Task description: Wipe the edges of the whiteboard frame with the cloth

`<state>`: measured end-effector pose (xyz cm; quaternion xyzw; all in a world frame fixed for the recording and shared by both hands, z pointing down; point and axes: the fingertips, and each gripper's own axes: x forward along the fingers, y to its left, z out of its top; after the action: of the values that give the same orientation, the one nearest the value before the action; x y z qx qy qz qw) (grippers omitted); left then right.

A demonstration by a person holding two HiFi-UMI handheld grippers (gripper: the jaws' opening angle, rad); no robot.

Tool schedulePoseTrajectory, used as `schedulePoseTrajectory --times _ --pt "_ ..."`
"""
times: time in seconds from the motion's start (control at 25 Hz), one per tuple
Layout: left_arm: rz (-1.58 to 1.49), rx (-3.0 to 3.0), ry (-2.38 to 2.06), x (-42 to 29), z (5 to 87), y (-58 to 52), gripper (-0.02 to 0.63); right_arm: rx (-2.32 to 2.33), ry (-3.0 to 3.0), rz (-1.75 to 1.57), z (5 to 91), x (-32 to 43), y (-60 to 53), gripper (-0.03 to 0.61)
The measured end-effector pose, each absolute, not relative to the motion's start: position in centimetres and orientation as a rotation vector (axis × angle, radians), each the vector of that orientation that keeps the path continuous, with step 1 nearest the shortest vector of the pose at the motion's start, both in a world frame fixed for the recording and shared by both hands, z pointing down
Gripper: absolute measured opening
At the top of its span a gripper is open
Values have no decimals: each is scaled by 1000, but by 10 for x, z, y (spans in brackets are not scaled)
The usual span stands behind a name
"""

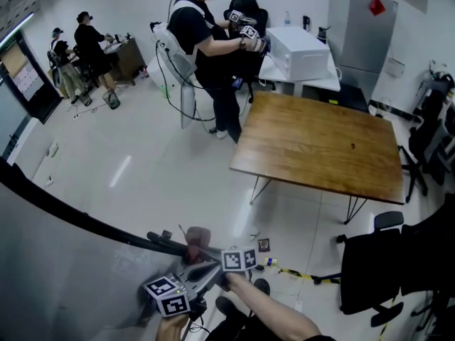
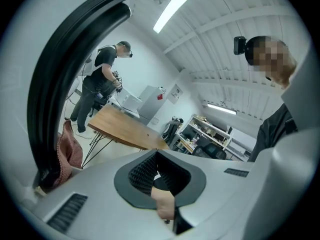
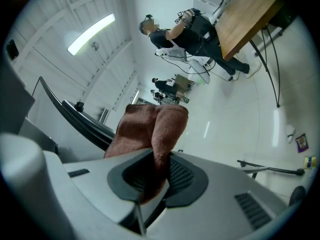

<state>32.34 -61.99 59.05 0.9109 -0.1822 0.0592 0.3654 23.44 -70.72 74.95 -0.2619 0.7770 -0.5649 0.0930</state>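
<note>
- Floor [image 1: 142, 155]: pale and glossy, and most of the room seen in the head view is taken up by it.
- Whiteboard [image 1: 64, 283]: a broad grey-white panel, seen at the lower left of the head view.
- Frame [image 1: 71, 212]: a black edge strip bounding the whiteboard. It is shown as a dark curved band in both gripper views.
- Wooden counter [image 1: 320, 144]: a brown top carried on thin dark legs, well apart from the whiteboard.
- Person [image 1: 206, 41]: dressed in black and standing beyond the counter, with marker-cubed grippers held up.
- Office chair [image 1: 377, 261]: black, placed at the lower right, near the counter.
- White box [image 1: 298, 52]: set on a white table behind the counter.
- Cloth [image 3: 150, 129]: reddish-brown terry, folded. It is set against the frame at its lower end, beside the whiteboard's corner.
- Right gripper [image 3: 155, 171]: its jaws are clamped on the cloth, which is pushed out beyond them toward the frame.
- Left gripper [image 2: 160, 171]: its jaws are parted and nothing is held. Through the gap a bare forearm is seen. The gripper is held just beside the right one, near the frame.
</note>
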Motion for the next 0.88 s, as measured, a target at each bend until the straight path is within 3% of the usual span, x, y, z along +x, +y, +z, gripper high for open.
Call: schedulePoseTrajectory --times 0.88 --pt "176 2279 -401 313 626 -591 -11 -922 2227 -1823 824 223 -694 71"
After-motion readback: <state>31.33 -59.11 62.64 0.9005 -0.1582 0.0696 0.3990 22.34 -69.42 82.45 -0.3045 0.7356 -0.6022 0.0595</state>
